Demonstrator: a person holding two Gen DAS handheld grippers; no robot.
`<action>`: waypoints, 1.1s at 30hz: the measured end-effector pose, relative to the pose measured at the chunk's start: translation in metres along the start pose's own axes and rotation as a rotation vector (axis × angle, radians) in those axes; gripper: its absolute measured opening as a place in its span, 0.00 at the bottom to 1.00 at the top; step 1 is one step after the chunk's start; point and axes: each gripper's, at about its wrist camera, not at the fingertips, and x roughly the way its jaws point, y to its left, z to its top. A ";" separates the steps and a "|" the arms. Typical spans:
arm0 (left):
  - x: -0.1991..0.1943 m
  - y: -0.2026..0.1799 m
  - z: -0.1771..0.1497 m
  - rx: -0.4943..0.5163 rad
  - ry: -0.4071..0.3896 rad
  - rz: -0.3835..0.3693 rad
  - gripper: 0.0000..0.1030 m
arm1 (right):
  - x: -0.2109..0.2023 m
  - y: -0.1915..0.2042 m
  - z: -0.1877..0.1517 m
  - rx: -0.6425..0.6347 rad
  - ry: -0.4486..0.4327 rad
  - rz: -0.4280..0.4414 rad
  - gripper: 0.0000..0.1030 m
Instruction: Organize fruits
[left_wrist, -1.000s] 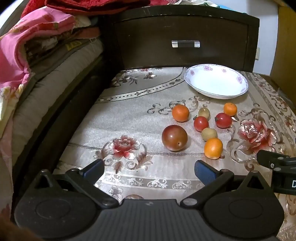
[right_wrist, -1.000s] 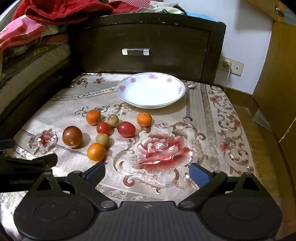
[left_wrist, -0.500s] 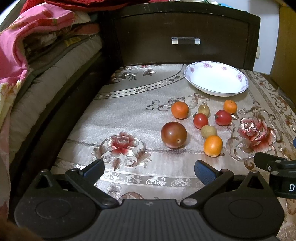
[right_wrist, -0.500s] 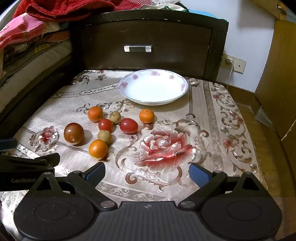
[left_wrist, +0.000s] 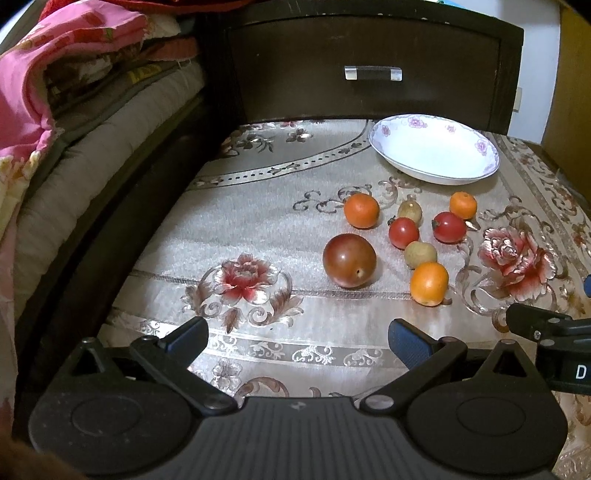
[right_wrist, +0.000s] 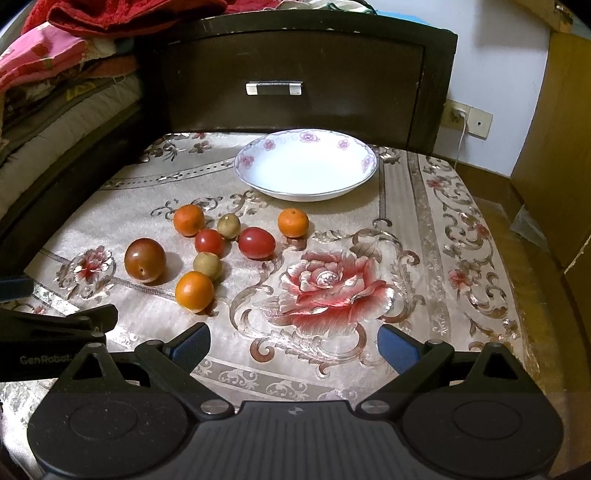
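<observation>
Several fruits lie loose on the floral tablecloth: a dark red plum (left_wrist: 349, 260) (right_wrist: 144, 260), three oranges, the nearest one (left_wrist: 429, 283) (right_wrist: 194, 291), two red tomatoes (left_wrist: 449, 227) (right_wrist: 256, 242) and two small tan fruits (left_wrist: 420, 254) (right_wrist: 207, 265). A white flowered bowl (left_wrist: 480, 146) (right_wrist: 364, 162) stands empty behind them. My left gripper (left_wrist: 297, 339) is open and empty, near of the plum. My right gripper (right_wrist: 293, 349) is open and empty, over the big rose pattern, right of the fruits.
A dark wooden headboard with a metal handle (left_wrist: 372, 73) (right_wrist: 274, 88) rises behind the table. Piled bedding (left_wrist: 55, 92) lies on the left. The table's right edge drops to the floor (right_wrist: 532, 258) beside a wooden cabinet (right_wrist: 561, 129).
Both grippers have moved forward a little toward the fruits, which look slightly larger. The fruits and bowl have not moved. Both grippers stay open.
</observation>
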 end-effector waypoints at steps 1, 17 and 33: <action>0.001 0.000 0.000 0.000 0.001 -0.001 1.00 | 0.001 0.000 0.000 -0.001 0.002 0.002 0.90; 0.012 0.011 0.007 -0.036 0.027 0.010 1.00 | 0.024 0.009 0.013 -0.021 0.044 0.086 0.85; 0.015 0.034 0.016 -0.072 0.011 0.062 1.00 | 0.058 0.028 0.031 -0.094 0.105 0.241 0.67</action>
